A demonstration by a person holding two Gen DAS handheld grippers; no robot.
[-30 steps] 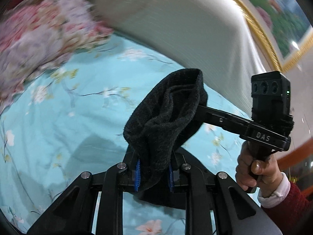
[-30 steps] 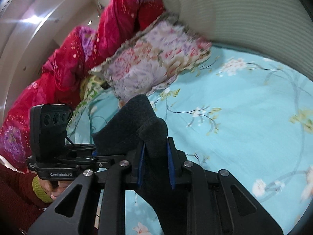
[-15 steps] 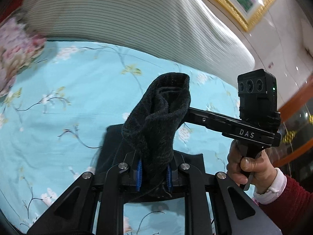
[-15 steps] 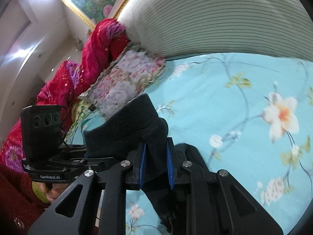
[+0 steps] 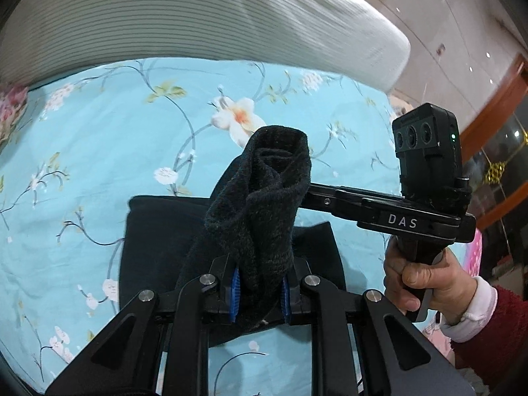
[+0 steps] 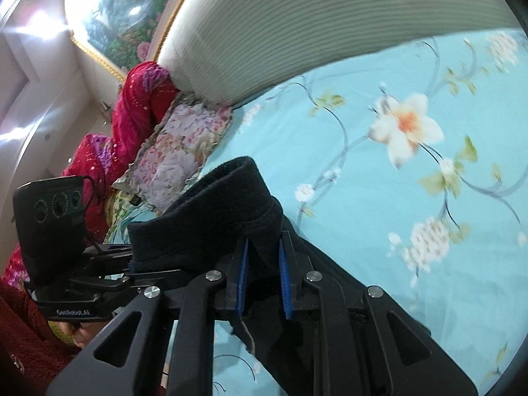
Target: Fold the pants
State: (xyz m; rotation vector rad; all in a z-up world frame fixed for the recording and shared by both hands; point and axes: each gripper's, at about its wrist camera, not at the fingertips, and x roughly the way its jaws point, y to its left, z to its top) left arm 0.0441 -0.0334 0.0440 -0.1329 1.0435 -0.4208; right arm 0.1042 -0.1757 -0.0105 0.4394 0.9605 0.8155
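The black pants [image 5: 264,204] are held up in a bunch over the bed, with their lower part [image 5: 155,247] lying flat on the sheet below. My left gripper [image 5: 259,292] is shut on a bunched edge of the pants. My right gripper [image 6: 262,280] is shut on another edge of the same pants [image 6: 224,217]. In the left wrist view the right gripper's fingers reach into the bunch from the right. In the right wrist view the left gripper's body [image 6: 66,250] sits at the left, close beside mine.
The bed has a light blue floral sheet [image 5: 99,151]. A ribbed white headboard [image 5: 198,16] stands behind it. A floral pillow [image 6: 178,151] and a red quilt [image 6: 132,112] lie at the bed's left side. The bed's right edge [image 5: 389,105] meets a wooden-trimmed wall.
Both grippers have swung with the pants toward the headboard and lower over the bed. More of the pants now lies flat on the sheet beneath them.
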